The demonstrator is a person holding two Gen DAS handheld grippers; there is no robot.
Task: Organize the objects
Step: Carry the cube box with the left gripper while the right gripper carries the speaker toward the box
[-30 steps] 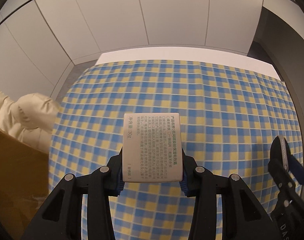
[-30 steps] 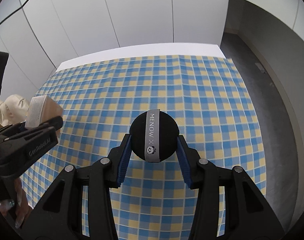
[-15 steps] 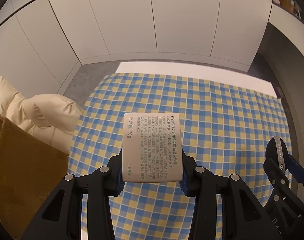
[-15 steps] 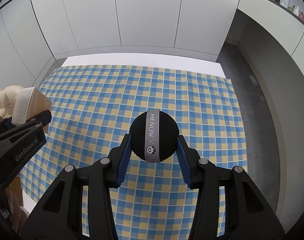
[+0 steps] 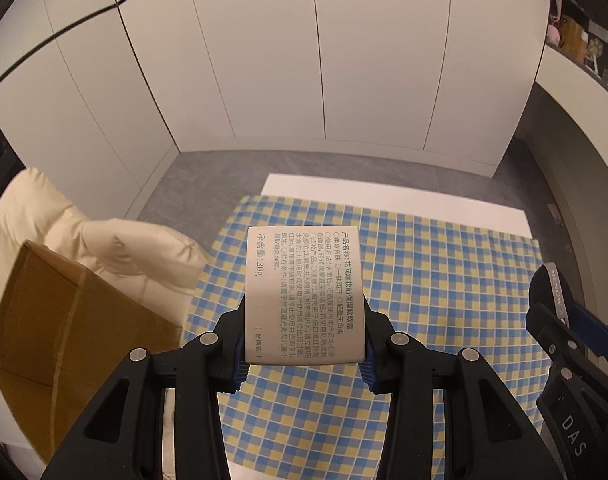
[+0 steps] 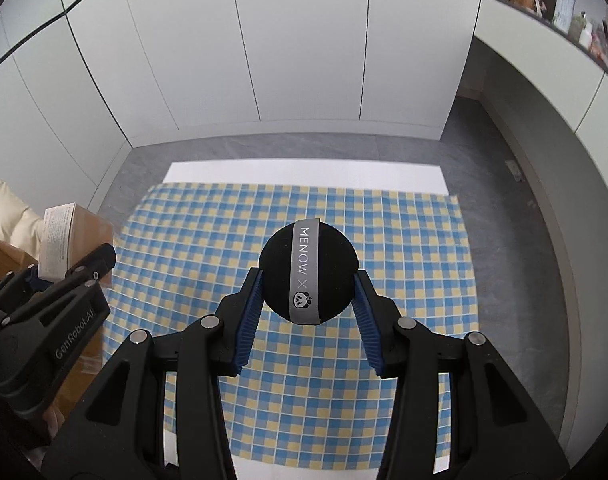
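You are in the carrying step: your left gripper (image 5: 304, 344) is clamped on the small white box (image 5: 304, 294), your right gripper (image 6: 307, 304) on the black ball (image 6: 308, 276), both above the checked cloth (image 6: 403, 248). Next, I think, you bring them over the cardboard box (image 5: 64, 328) and release.

Both views are evenly lit by soft indoor light with no hard shadows. The left wrist view has a warm, yellowish cast; the right wrist view looks cooler and brighter. Fisheye bending curves the white wall panels (image 5: 304, 60) strongly, with dark corners at 10 and 2 o'clock. The checked cloth (image 6: 403, 240) stays fairly sharp, while the cream cushion (image 5: 116, 248) shows slight blur.
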